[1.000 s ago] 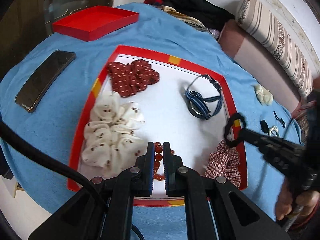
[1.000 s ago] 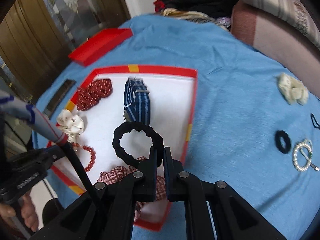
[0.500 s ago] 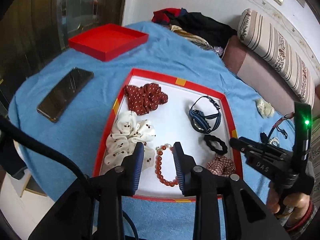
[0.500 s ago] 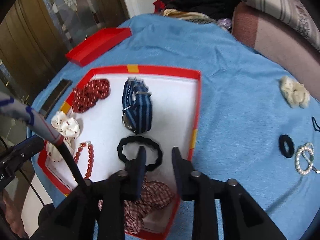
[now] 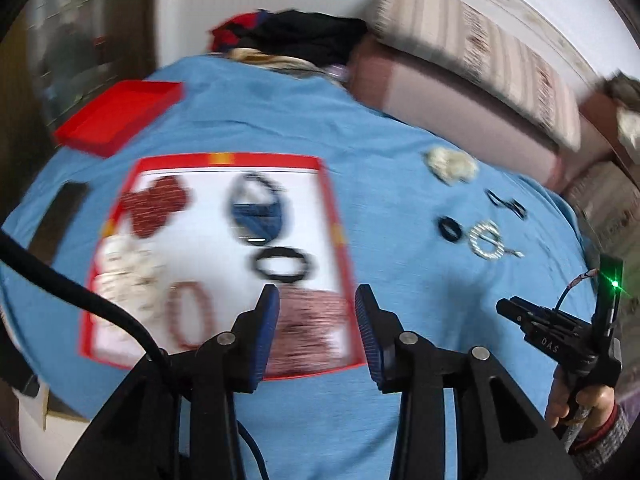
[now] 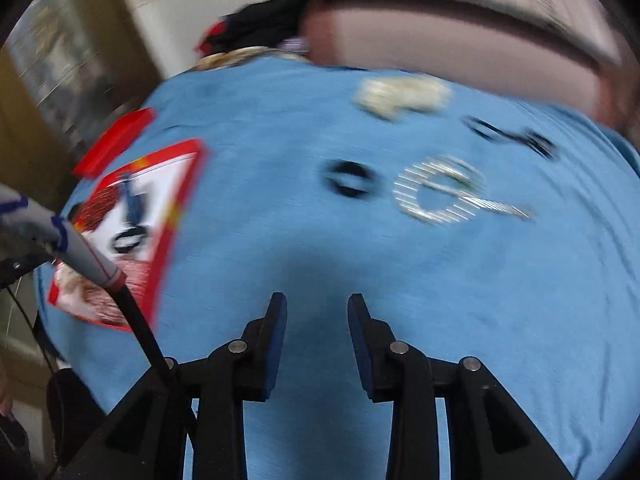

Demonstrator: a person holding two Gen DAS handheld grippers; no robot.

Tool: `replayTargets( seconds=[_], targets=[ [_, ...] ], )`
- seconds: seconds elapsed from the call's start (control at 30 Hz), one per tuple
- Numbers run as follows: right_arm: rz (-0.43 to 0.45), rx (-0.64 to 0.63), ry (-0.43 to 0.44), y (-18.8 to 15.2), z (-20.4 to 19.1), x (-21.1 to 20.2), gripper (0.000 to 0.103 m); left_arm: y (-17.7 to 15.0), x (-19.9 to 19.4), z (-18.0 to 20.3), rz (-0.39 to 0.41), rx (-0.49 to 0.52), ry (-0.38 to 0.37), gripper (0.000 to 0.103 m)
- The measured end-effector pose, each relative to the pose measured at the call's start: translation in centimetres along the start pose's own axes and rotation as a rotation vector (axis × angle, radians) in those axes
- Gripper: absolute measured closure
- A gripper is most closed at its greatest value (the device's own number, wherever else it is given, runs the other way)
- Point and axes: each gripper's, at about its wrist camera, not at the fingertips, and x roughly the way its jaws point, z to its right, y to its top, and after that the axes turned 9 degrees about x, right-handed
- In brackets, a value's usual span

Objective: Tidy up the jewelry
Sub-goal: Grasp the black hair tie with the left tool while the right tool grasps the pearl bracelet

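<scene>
Soft blue cloth (image 6: 280, 240) bears a beaded pearl ring (image 6: 440, 190) and a fluffy cream scrunchie (image 6: 400, 96).

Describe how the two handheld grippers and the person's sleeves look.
Both the left gripper and right gripper are black, angular, with blue ribbed pads and silver pivot bolts. A black cable trails left. The right handle shows a green light; grey knit cuff.

Matt blue cloth (image 6: 360, 280) covers the worktop; the red tray (image 5: 334, 216) looks smooth, the pearly ring (image 6: 440, 192) glossy, the scrunchie (image 5: 308, 328) checked fabric.
</scene>
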Motion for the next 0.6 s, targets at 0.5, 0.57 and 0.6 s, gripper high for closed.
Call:
replayTargets(
  seconds=[0.5,0.57,0.6],
  targets=[
    [0.065,0.199,0.013,4.7,10.5,0.1,0.069,7.0,17.0,12.7,-0.150,0.133,-0.166,0.065],
    [0.062,0.203,0.032,5.5,10.6,0.9,0.069,7.9,18.9,13.7,-0.158,0.157,-0.171,0.065],
    [0.061,0.203,0.042,5.5,10.7,1.1,0.069,8.2,19.6,13.9,-0.162,0.164,-0.170,0.065]
  ],
)
